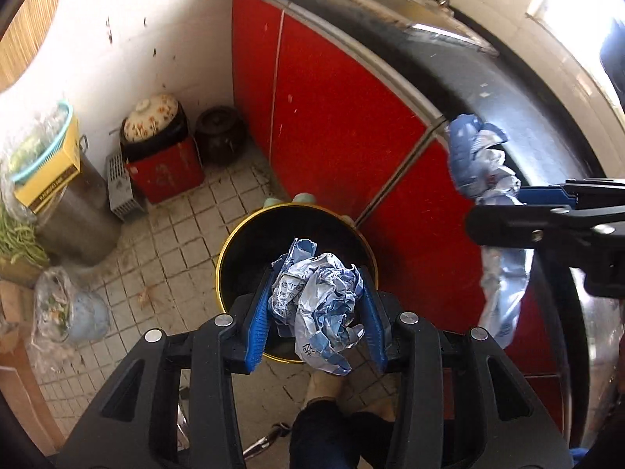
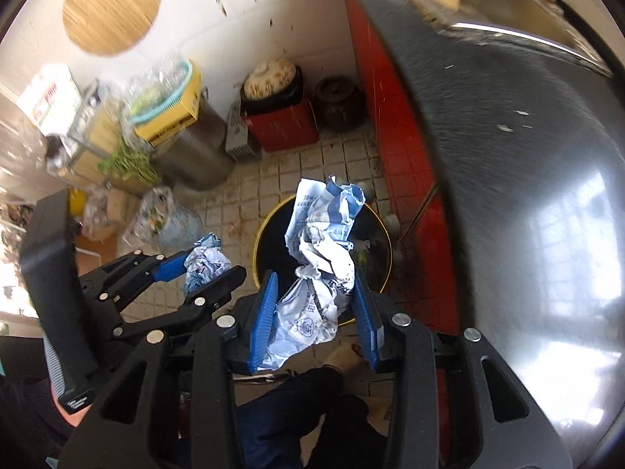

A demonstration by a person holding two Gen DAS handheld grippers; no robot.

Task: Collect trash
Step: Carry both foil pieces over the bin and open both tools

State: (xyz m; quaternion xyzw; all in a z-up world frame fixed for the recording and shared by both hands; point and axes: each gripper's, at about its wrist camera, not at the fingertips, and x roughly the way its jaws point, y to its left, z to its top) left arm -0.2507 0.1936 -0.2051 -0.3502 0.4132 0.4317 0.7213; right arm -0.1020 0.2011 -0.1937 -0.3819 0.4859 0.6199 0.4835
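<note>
A black round bin point(image 1: 250, 242) with a gold rim stands on the tiled floor below both grippers. My left gripper point(image 1: 317, 279) is shut on a crumpled blue-and-white wrapper point(image 1: 320, 305) and holds it right above the bin's mouth. My right gripper point(image 1: 496, 205) reaches in from the right, shut on a longer blue-and-white plastic wrapper point(image 1: 476, 156) that hangs beside the red cabinet. In the right wrist view the right gripper point(image 2: 314, 297) holds this long wrapper point(image 2: 324, 242) over the bin point(image 2: 262, 234). The left gripper point(image 2: 211, 269) with its crumpled wrapper point(image 2: 205, 260) is to its left.
Red cabinet doors point(image 1: 332, 117) under a dark countertop point(image 1: 488, 90) run along the right. At the back stand a red box with a floral-lidded pot point(image 1: 156, 156), a dark jar point(image 1: 218, 133) and a steel pot point(image 1: 74, 211). A plastic bag point(image 1: 62, 312) lies left. A person's leg point(image 1: 332, 430) is below.
</note>
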